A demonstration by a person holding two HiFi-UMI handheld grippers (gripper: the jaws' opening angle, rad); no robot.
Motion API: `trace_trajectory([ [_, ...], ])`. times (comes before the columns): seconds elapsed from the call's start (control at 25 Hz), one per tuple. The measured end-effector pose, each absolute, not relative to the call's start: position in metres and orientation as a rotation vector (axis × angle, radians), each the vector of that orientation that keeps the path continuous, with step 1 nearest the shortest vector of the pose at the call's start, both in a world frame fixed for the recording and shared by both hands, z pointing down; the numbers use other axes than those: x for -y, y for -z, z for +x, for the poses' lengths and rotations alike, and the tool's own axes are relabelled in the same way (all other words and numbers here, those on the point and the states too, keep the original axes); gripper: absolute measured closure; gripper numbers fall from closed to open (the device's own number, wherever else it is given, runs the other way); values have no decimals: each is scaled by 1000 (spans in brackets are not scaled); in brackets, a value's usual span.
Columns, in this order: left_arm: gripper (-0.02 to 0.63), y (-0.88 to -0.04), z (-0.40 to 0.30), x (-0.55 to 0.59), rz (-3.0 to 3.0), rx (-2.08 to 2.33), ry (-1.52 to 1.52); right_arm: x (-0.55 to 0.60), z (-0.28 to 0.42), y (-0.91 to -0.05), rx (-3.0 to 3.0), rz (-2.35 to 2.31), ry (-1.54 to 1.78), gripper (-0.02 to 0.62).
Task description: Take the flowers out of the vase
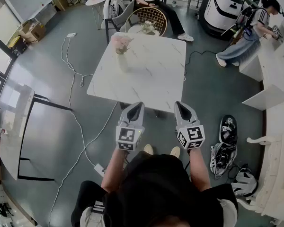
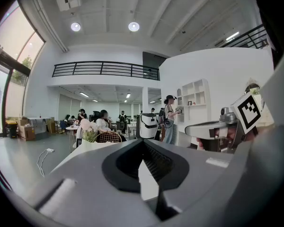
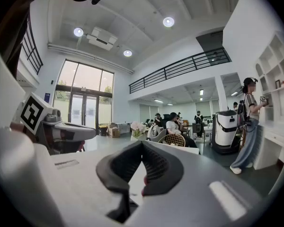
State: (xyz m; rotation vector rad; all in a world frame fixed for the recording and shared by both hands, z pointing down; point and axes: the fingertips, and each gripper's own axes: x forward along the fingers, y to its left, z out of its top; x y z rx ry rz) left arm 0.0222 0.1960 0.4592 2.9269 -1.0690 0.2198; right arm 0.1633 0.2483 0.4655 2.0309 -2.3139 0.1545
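The head view, looking down from above, is showing a white, grey-veined square marble surface (image 1: 151, 74) on a grey floor. Near its far left corner a slim white vase (image 1: 122, 63) is standing upright, its long axis vertical. A bunch of pink flowers (image 1: 120, 42) is sitting in the mouth of the vase, with the blooms pointing up.

Only this view is showing the vase and the person's arms. Both bare forearms are reaching forward from the body, side by side and roughly parallel. The grey left tongs (image 1: 137, 106) and grey right tongs (image 1: 181, 106) are pointing at the surface, close to level and tipped slightly down. Their tips are hanging over the near edge, well apart from the vase.

The two gripper views are looking out low across the surface. They are showing what the head view cannot: each pair of jaws is meeting at the tips, pressed together with nothing caught between them. In the left gripper view the flowers (image 2: 87, 129) are peeking above the tongs' body, left of the jaw tips, and the vase is hidden. In the right gripper view the flowers (image 3: 138, 126) are sitting just above the jaw tips.

A round wicker-backed chair (image 1: 150, 18) is standing at the far edge of the surface.
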Motion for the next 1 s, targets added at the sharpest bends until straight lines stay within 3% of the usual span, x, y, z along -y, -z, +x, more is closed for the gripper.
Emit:
trace_trajectory([
  [0.68,600,-458,19,-185,2926,1083,-226,-238,161,-469,2333,2020,-176,591],
  [1.0,600,-456,-14,-171,2904,1145,-218,-217,136,-468,2359,1990,-185,591],
])
